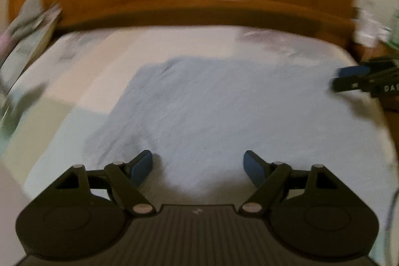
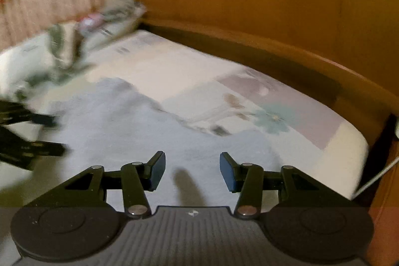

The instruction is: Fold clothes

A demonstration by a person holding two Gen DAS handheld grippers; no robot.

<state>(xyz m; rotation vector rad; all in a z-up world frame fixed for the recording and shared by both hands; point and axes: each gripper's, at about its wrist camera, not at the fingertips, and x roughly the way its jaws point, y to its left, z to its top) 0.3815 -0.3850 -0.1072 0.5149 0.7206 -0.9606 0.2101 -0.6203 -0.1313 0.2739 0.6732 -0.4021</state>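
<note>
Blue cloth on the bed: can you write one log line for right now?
blue cloth: spread on bed | left gripper: open, empty | right gripper: open, empty | fold: not started

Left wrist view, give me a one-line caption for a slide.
Open left gripper hovers over a pale blue garment spread on the bed, the right gripper entering at the right edge.

We can read very little here. In the left wrist view, white letters "DAS" stand on the black body of the right gripper at the frame's right edge, cut off by the border. A small white emblem sits on each gripper's ribbed base, with no letters we can make out. Everything else is too blurred.
</note>
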